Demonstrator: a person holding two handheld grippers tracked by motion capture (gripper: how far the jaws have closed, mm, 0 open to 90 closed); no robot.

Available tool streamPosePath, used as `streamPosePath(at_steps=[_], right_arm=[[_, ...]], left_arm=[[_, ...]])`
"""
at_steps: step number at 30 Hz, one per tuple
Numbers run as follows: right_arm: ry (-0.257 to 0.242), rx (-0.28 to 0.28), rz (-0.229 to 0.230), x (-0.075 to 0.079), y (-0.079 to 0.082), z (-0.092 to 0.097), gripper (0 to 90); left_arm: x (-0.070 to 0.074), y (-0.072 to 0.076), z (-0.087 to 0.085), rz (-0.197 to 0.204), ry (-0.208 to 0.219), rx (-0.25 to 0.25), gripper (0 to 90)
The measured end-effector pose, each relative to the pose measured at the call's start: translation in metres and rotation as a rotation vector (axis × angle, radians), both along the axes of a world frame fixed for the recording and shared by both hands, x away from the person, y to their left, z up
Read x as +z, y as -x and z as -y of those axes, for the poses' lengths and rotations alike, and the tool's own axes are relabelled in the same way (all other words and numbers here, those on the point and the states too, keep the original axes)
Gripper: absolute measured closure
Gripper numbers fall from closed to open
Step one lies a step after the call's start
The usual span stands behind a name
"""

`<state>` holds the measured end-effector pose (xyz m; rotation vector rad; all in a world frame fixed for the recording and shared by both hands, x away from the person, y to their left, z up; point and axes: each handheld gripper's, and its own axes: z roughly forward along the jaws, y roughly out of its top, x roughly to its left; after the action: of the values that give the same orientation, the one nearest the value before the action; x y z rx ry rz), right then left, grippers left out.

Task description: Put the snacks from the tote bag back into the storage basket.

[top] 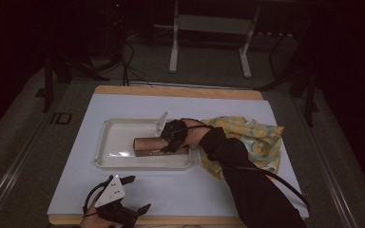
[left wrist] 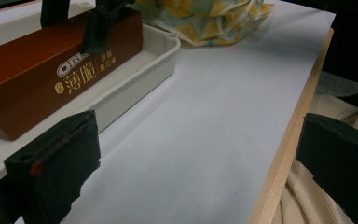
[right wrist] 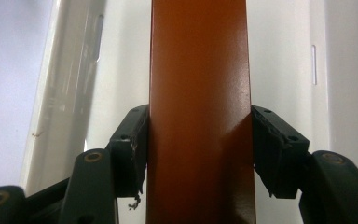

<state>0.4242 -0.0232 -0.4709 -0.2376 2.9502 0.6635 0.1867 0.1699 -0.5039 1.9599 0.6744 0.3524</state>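
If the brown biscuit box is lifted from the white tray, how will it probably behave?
The brown box looks like thin, stiff cardboard, so it will likely keep its shape yet dent if squeezed hard. Its glossy sides may slip between the pads of the right gripper. Long and narrow, it may tip on the white tray if set on edge.

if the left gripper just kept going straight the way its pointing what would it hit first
Probably nothing soon: the left gripper, fingers open, points over bare white table sheet. Farther ahead lies the yellow patterned cloth; the tray with the brown box sits off to one side. Depth is unclear.
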Motion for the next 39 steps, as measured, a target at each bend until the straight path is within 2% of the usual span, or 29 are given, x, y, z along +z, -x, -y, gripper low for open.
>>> streamPosePath(at_steps=[6,10,12,18,24,35,39], right_arm=[[0.013,-0.007,-0.001,0.001,0.001,-0.001,40.9],[0.007,-0.002,-0.016,0.002,0.003,-0.001,37.9],[0.001,-0.006,-0.008,0.004,0.003,-0.001,37.2],[-0.031,-0.025,0.005,0.017,0.002,0.005,34.8],[-0.038,-0.042,0.018,0.030,0.004,0.013,34.7],[-0.060,-0.131,0.032,0.053,0.005,0.027,19.2],[-0.082,-0.178,0.015,0.060,0.004,0.036,14.9]], left_arm=[[0.000,0.000,0.000,0.000,-0.001,-0.002,0.0],[0.000,0.000,0.000,-0.002,-0.001,-0.003,0.0],[0.000,0.000,0.001,-0.003,0.000,-0.003,0.0],[0.000,0.000,0.001,-0.003,-0.005,-0.003,0.0],[0.000,-0.001,0.001,-0.003,-0.008,-0.002,0.0],[-0.001,-0.001,0.001,-0.005,-0.007,0.002,0.0],[-0.001,-0.002,0.001,-0.006,-0.006,0.004,0.0]])
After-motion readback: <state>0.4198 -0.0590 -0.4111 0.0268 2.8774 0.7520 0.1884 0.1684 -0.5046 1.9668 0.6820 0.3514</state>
